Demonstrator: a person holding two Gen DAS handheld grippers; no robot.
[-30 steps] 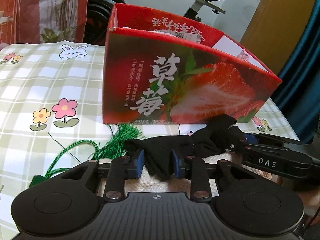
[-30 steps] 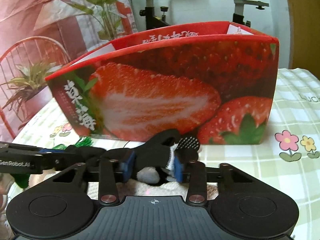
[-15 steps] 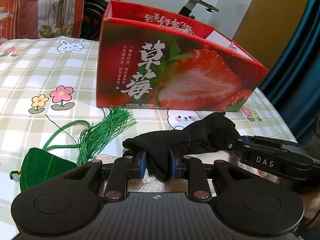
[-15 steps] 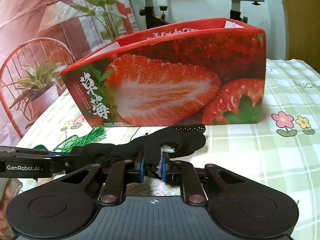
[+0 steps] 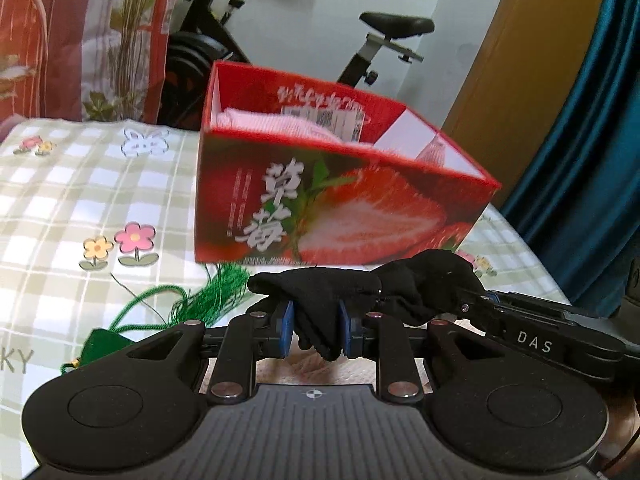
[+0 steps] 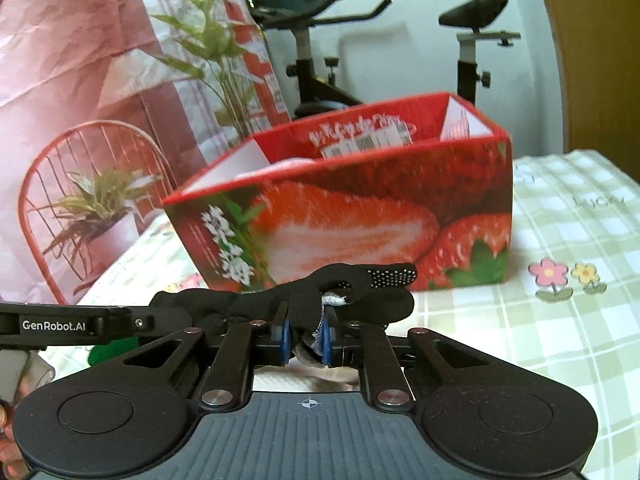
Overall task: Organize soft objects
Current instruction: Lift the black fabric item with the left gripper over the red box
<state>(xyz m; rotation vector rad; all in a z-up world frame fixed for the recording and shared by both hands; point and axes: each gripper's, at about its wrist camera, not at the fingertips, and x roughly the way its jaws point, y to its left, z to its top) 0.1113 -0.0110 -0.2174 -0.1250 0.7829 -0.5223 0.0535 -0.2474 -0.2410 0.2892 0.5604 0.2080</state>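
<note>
A black glove (image 5: 360,292) hangs stretched between my two grippers, lifted above the table. My left gripper (image 5: 316,326) is shut on one end of it. My right gripper (image 6: 306,336) is shut on the other end (image 6: 348,294), where dotted grip fingertips show. Each gripper appears at the side of the other's view. The red strawberry box (image 5: 332,208) stands open just beyond the glove, also in the right wrist view (image 6: 360,216). A pale pink soft item (image 5: 280,126) lies inside it. A whitish knit item (image 5: 320,372) lies below the glove.
A green tassel pouch (image 5: 168,308) lies on the checked tablecloth (image 5: 80,208) left of the glove. An exercise bike (image 5: 372,40) stands behind the table. A blue curtain (image 5: 592,120) hangs at the right.
Both grippers have risen with the glove, so the box's open top and contents now show. The right gripper closed tighter on its end about a second ago.
</note>
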